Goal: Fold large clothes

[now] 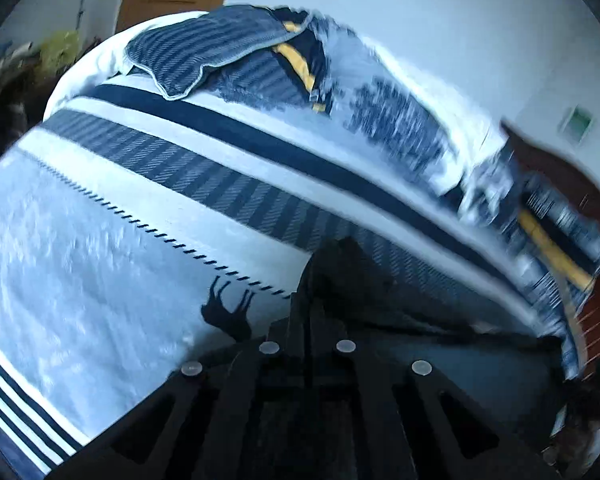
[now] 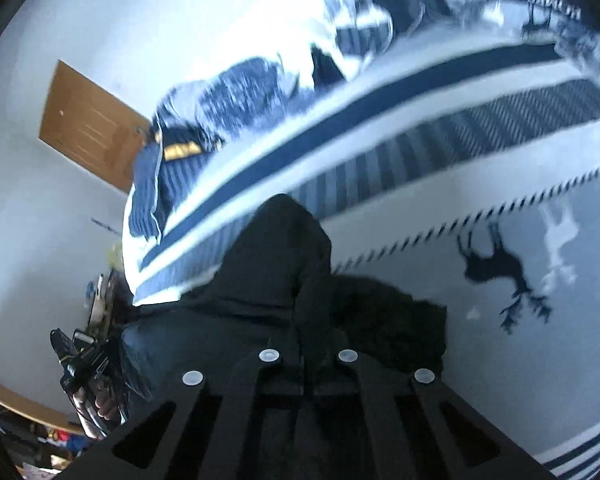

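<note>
I have both tongs clamped on the dark garment [image 2: 284, 264], left gripper [image 1: 332, 256] and right gripper [image 2: 288, 220] each pinching a bunched fold (blurred), held over the striped bedspread [image 1: 100, 240] with its deer print [image 2: 496, 268].

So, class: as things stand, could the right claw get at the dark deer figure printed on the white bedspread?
Probably yes. The deer figure lies bare on the bedspread, nothing across it, but the right claw is shut on black fabric and would have to let go first.
</note>
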